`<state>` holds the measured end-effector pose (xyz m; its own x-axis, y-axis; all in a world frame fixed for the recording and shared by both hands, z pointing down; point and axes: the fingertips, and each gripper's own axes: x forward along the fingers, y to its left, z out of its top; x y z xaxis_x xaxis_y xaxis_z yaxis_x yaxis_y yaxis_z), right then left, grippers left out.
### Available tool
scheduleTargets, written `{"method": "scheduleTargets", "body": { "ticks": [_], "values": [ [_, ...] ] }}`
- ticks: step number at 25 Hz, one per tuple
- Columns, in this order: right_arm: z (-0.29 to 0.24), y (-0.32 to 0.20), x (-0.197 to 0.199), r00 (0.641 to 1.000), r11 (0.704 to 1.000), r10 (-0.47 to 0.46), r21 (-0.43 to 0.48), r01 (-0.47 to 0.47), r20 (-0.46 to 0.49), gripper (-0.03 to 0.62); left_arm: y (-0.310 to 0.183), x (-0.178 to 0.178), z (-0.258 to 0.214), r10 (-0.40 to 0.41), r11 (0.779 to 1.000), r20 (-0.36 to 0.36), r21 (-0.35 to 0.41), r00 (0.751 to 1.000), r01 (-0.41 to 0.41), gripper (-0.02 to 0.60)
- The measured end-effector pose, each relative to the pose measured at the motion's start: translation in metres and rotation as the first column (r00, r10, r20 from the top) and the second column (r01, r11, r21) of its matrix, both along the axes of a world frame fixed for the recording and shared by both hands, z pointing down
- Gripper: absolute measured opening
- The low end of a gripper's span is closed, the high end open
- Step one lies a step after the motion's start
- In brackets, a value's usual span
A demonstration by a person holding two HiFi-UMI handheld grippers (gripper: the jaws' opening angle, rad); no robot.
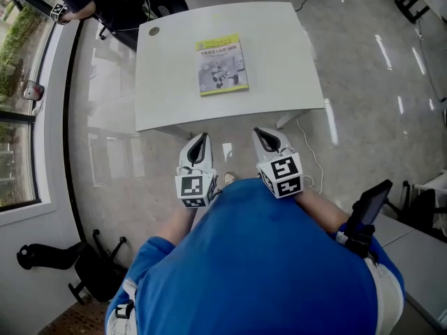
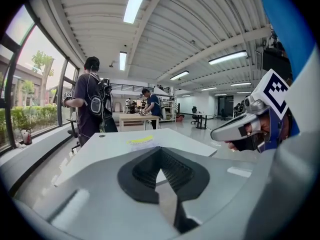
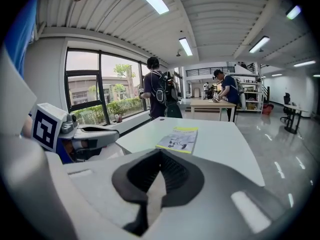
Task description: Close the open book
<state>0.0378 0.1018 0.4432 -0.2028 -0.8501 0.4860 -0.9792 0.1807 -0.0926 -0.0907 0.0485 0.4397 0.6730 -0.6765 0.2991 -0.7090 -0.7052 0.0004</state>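
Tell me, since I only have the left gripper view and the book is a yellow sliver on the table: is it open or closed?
Observer: Closed. In the head view the book lies flat on the white table, cover up, with no pages showing.
Operator: Is either gripper near it?
Observer: No. From above, the left gripper and the right gripper both hang short of the table's near edge, close to the person.
Operator: What about the right gripper's jaws?
Observer: The right gripper view shows them together, with nothing between them.
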Motion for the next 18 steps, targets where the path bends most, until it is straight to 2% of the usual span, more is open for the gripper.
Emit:
{"method": "scheduleTargets", "body": {
  "ticks": [4, 18],
  "values": [
    [-0.002, 0.005, 0.016, 1.0, 1.0, 0.008, 0.004, -0.008, 0.011, 0.002, 0.004, 0.012, -0.004, -0.01, 1.0, 0.0, 0.0, 1.0, 0.01, 0.006],
    [-0.008, 0.006, 0.031, 0.999, 1.0, -0.003, 0.031, 0.002, 0.033, 0.002, 0.015, 0.032, -0.006, -0.018, 0.999, -0.007, -0.03, 1.0, 0.018, 0.008]
  ]
}}
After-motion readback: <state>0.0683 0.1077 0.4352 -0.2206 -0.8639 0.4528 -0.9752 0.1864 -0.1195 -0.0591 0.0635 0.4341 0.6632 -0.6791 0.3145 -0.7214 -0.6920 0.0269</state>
